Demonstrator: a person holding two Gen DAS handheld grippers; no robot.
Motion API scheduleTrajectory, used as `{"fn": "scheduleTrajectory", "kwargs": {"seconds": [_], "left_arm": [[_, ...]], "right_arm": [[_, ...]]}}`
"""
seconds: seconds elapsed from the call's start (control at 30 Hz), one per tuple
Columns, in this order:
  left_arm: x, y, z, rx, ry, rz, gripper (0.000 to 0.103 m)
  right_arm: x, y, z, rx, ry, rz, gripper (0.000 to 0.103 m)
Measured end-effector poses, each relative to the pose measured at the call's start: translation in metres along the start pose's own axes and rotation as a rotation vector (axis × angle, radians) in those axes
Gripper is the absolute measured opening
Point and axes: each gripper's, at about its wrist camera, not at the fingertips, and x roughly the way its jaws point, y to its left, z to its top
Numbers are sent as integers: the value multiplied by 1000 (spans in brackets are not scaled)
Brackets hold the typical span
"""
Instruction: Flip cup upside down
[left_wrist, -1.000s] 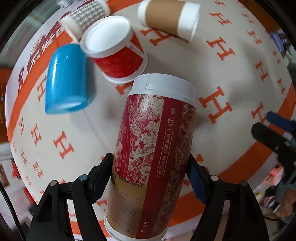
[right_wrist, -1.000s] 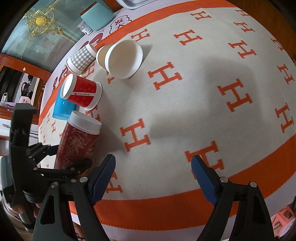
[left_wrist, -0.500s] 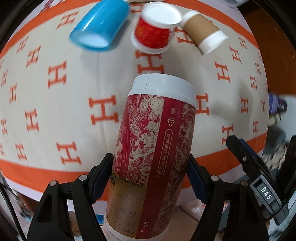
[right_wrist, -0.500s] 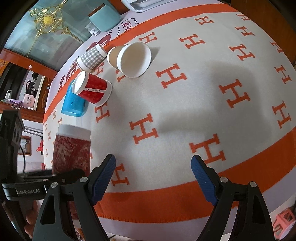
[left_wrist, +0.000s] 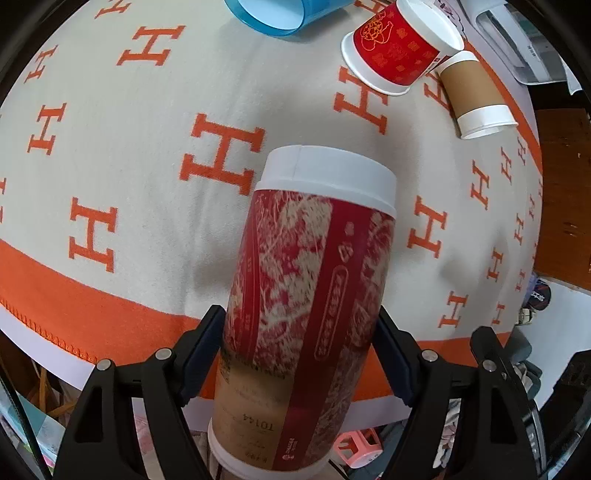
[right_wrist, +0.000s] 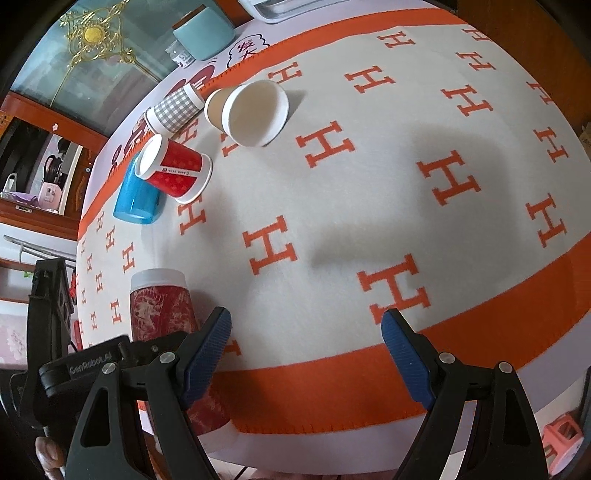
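My left gripper (left_wrist: 301, 354) is shut on a tall red-and-gold paper cup (left_wrist: 314, 295) with a white band at its far end. It holds the cup in the air over the front edge of the table, pointing away from the camera. The same cup (right_wrist: 162, 310) shows at the lower left of the right wrist view, with the left gripper's black body below it. My right gripper (right_wrist: 306, 350) is open and empty above the orange border of the cloth.
A cream cloth with orange H marks (right_wrist: 369, 206) covers the table. At the back lie a blue cup (right_wrist: 135, 199), a red cup (right_wrist: 173, 173), a brown cup on its side (right_wrist: 251, 110) and a grey checked cup (right_wrist: 173, 110). A pink stool (right_wrist: 563, 439) stands on the floor.
My left gripper has swung with the tall cup toward the table's front edge, so the other cups now appear farther off. My right gripper has barely moved.
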Motion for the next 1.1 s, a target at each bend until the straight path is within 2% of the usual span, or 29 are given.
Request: {"fn": "scheduleTrajectory", "kwargs": {"seconds": [0.13, 0.33, 0.47, 0.7, 0.8, 0.97, 1.1], "left_arm": [[5, -14, -1, 19, -8, 1, 78], [-9, -20, -3, 71, -30, 9, 83], [-24, -21, -7, 114, -33, 9, 83], [-68, -13, -30, 237, -111, 52, 83], [-94, -5, -38, 286, -186, 89, 83], [-136, 12, -53, 356, -380, 178, 83], [-156, 24, -64, 394, -498, 191, 83]], "right_arm": [[0, -1, -4, -9, 6, -4, 85], [-4, 0, -6, -16, 4, -5, 85], [-8, 4, -7, -23, 1, -2, 85], [-20, 16, -12, -43, 1, 14, 85], [-29, 26, -15, -61, 0, 28, 85], [-45, 48, -23, -106, 4, 54, 85], [-57, 69, -30, -152, 4, 68, 86]]}}
